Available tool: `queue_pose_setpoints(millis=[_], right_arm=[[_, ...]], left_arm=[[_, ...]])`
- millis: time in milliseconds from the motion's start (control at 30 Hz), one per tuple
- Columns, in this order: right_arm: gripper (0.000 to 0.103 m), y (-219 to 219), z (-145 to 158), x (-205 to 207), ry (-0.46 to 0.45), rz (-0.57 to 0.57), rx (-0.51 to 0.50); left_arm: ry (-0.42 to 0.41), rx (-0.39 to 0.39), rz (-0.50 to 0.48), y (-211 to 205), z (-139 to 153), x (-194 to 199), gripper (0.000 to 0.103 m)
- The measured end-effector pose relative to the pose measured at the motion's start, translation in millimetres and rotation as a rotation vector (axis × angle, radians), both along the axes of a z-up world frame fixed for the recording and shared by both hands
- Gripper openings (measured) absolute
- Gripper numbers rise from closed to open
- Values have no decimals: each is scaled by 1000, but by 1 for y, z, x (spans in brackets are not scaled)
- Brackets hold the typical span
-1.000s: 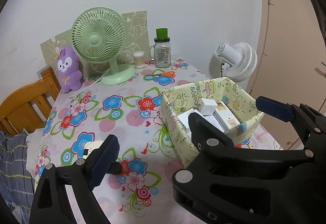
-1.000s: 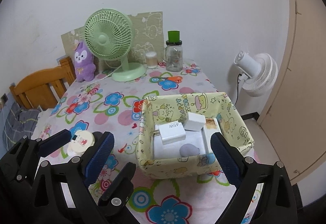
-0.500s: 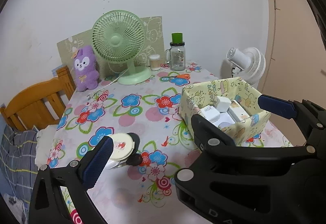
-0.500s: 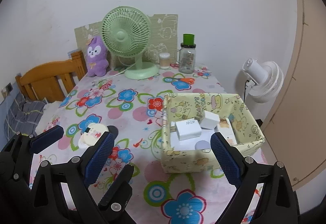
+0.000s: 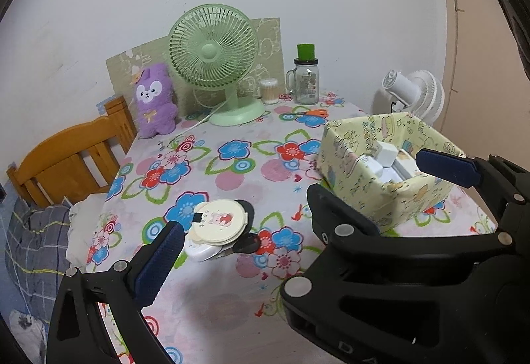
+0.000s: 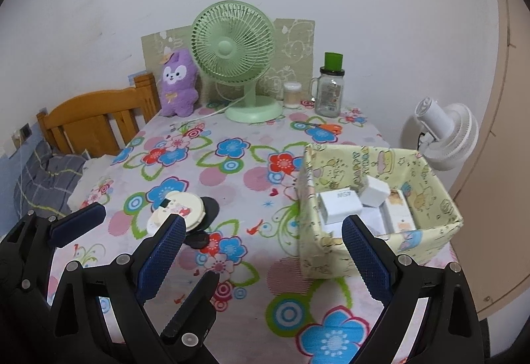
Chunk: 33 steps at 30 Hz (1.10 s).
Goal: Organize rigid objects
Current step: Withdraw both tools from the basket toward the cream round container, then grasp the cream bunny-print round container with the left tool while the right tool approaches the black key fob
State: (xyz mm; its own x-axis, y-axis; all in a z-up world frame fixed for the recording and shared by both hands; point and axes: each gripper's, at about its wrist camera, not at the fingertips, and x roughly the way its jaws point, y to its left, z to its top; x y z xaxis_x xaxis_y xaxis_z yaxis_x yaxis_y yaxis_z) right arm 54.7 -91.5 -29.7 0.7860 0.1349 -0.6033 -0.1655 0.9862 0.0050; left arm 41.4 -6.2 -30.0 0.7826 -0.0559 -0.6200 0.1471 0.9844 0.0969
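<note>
Right wrist view: both tongs, left (image 6: pixel 78 224) and right (image 6: pixel 263 248), stand spread and empty; white boxes (image 6: pixel 341 205) already lie in the bin (image 6: pixel 331 251) at 3 o'clock; a round compact (image 6: pixel 180 208) at 10 o'clock waits on the desk (image 6: pixel 251 178).
</note>
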Motion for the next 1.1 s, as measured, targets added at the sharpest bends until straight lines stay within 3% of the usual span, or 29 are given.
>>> queue_pose_setpoints(millis=[467, 767, 1100], right_arm=[[91, 29, -31, 14, 48, 73, 36], [87, 44, -50, 30, 99, 103, 19], [76, 55, -67, 52, 150, 103, 0]], left_arm=[[19, -23, 35, 34, -28, 11, 103], [74, -56, 78, 55, -48, 25, 103], [133, -56, 93, 65, -67, 50, 103]])
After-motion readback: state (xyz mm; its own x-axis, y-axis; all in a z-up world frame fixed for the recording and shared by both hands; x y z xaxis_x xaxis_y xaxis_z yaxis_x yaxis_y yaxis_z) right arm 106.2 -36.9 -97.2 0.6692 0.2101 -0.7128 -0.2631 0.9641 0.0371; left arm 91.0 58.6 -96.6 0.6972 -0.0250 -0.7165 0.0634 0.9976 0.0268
